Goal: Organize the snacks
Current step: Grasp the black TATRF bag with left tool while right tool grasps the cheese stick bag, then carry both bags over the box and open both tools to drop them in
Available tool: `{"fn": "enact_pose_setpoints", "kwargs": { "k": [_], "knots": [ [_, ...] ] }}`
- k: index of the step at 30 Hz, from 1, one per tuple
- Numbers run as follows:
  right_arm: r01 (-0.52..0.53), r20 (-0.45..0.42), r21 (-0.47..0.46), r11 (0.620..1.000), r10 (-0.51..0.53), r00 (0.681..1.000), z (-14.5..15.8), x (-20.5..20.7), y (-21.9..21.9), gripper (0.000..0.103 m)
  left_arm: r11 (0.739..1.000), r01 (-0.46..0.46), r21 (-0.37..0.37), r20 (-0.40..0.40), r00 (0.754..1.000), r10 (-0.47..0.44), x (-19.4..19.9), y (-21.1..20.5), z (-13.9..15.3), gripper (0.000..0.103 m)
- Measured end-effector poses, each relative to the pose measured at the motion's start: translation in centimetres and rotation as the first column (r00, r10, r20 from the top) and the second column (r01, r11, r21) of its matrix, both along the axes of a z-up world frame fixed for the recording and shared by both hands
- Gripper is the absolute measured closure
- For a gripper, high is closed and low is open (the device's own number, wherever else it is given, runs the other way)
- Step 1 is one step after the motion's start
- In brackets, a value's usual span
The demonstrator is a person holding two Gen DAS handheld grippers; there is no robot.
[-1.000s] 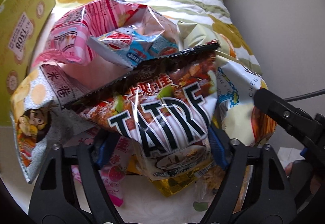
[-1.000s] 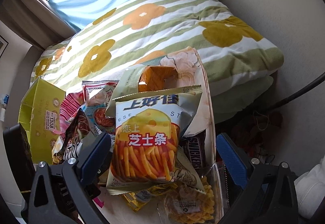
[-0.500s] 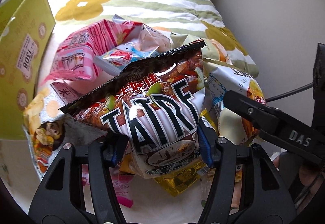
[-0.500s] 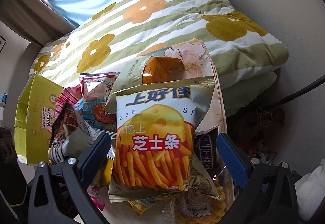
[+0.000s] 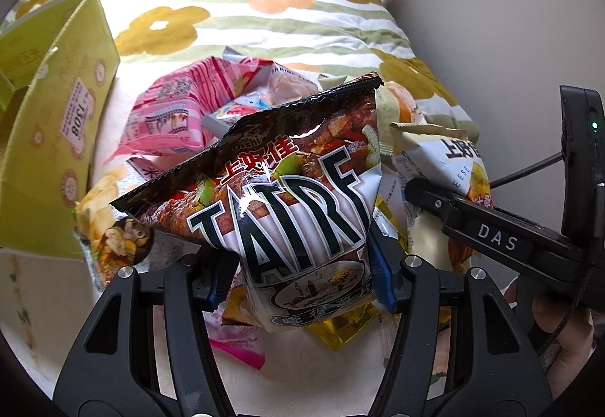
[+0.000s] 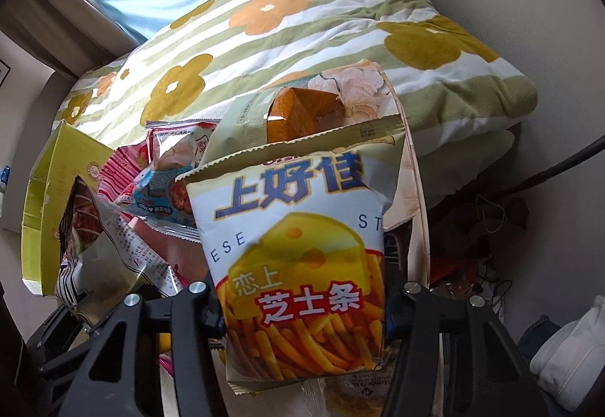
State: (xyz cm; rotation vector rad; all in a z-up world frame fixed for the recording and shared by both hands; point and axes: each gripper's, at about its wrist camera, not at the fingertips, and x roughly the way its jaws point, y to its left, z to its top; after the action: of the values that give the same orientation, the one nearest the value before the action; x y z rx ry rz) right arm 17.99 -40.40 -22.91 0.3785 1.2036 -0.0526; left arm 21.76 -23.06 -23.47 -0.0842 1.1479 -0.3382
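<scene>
A dark chip bag (image 5: 287,197) with big white letters hangs above the snack pile, and my left gripper (image 5: 302,281) is shut on its lower end. In the right wrist view its silver back (image 6: 109,247) shows at the left. A white and yellow cheese stick bag (image 6: 298,228) stands between the pads of my right gripper (image 6: 302,307). That gripper's jaws are closing, and both pads touch the bag's sides. In the left wrist view the same bag (image 5: 450,160) lies at the right, behind one black right finger (image 5: 427,194).
A yellow-green carton (image 5: 49,137) stands open at the left. Pink (image 5: 170,114) and blue-white (image 6: 159,197) packets lie in the pile on the flowered quilt (image 5: 264,20). A floral-print bag (image 6: 412,171) holds an orange pack (image 6: 298,110). A pale wall rises at the right.
My left gripper has risen a little with the dark bag in it. The right jaws, wide apart before, have come in against the cheese stick bag.
</scene>
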Motion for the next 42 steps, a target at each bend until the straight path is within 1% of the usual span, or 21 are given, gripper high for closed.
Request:
{"fn": "enact_pose_setpoints", "kwargs": {
  "k": [3, 7, 12, 17, 20, 24, 26, 29, 33, 36, 37, 40, 42],
  "knots": [
    [-0.014, 0.03, -0.013, 1.0, 0.014, 0.999, 1.4, -0.6, 0.3, 0.051, 1.0, -0.001, -0.003, 0.026, 1.0, 0.001, -0.6, 0.2, 1.1, 0.047],
    [-0.051, 0.089, -0.049, 0.998, 0.055, 0.995, 4.2, -1.5, 1.0, 0.051, 1.0, -0.01, -0.006, 0.082, 0.997, 0.01, -1.7, 0.8, 3.7, 0.047],
    [-0.109, 0.172, -0.082, 0.991, 0.122, 0.978, 8.0, -1.9, 2.3, 0.051, 0.998, -0.059, -0.007, 0.16, 0.985, 0.059, -2.8, 2.8, 7.2, 0.047],
    [-0.186, 0.245, -0.104, 0.977, 0.206, 0.947, 11.2, -1.2, 4.8, 0.051, 0.992, -0.124, -0.005, 0.228, 0.966, 0.122, -3.1, 6.9, 10.4, 0.047],
    [-0.22, 0.274, -0.105, 0.97, 0.241, 0.931, 12.5, -0.6, 7.0, 0.051, 0.988, -0.154, 0.011, 0.275, 0.95, 0.146, -3.1, 9.9, 12.2, 0.047],
    [-0.266, 0.315, -0.11, 0.958, 0.288, 0.904, 14.0, 0.8, 10.6, 0.051, 0.979, -0.203, 0.007, 0.302, 0.934, 0.192, -2.3, 14.9, 13.7, 0.047],
    [-0.291, 0.333, -0.119, 0.949, 0.314, 0.889, 14.5, 1.6, 12.9, 0.051, 0.974, -0.226, 0.006, 0.302, 0.929, 0.214, -1.7, 17.3, 14.2, 0.047],
    [-0.319, 0.344, -0.122, 0.94, 0.342, 0.875, 14.6, 2.7, 16.6, 0.051, 0.966, -0.256, 0.018, 0.298, 0.924, 0.239, -0.3, 21.6, 14.8, 0.047],
    [-0.354, 0.343, -0.119, 0.928, 0.373, 0.862, 14.3, 4.4, 21.4, 0.051, 0.961, -0.275, 0.028, 0.266, 0.929, 0.258, 1.9, 27.3, 14.7, 0.047],
    [-0.372, 0.335, -0.113, 0.921, 0.388, 0.859, 13.8, 5.6, 25.1, 0.051, 0.96, -0.278, 0.032, 0.221, 0.939, 0.264, 3.8, 31.3, 13.5, 0.047],
    [-0.376, 0.329, -0.107, 0.92, 0.39, 0.86, 13.5, 6.0, 26.3, 0.051, 0.962, -0.272, 0.038, 0.194, 0.946, 0.26, 4.6, 32.7, 12.9, 0.047],
    [-0.39, 0.31, -0.065, 0.918, 0.39, 0.867, 12.6, 7.3, 29.6, 0.051, 0.968, -0.247, 0.051, 0.13, 0.962, 0.239, 6.9, 35.3, 10.8, 0.047],
    [-0.39, 0.299, -0.061, 0.919, 0.39, 0.871, 11.9, 8.0, 31.5, 0.051, 0.972, -0.225, 0.069, 0.091, 0.972, 0.218, 8.0, 36.1, 9.3, 0.047]
  ]
}}
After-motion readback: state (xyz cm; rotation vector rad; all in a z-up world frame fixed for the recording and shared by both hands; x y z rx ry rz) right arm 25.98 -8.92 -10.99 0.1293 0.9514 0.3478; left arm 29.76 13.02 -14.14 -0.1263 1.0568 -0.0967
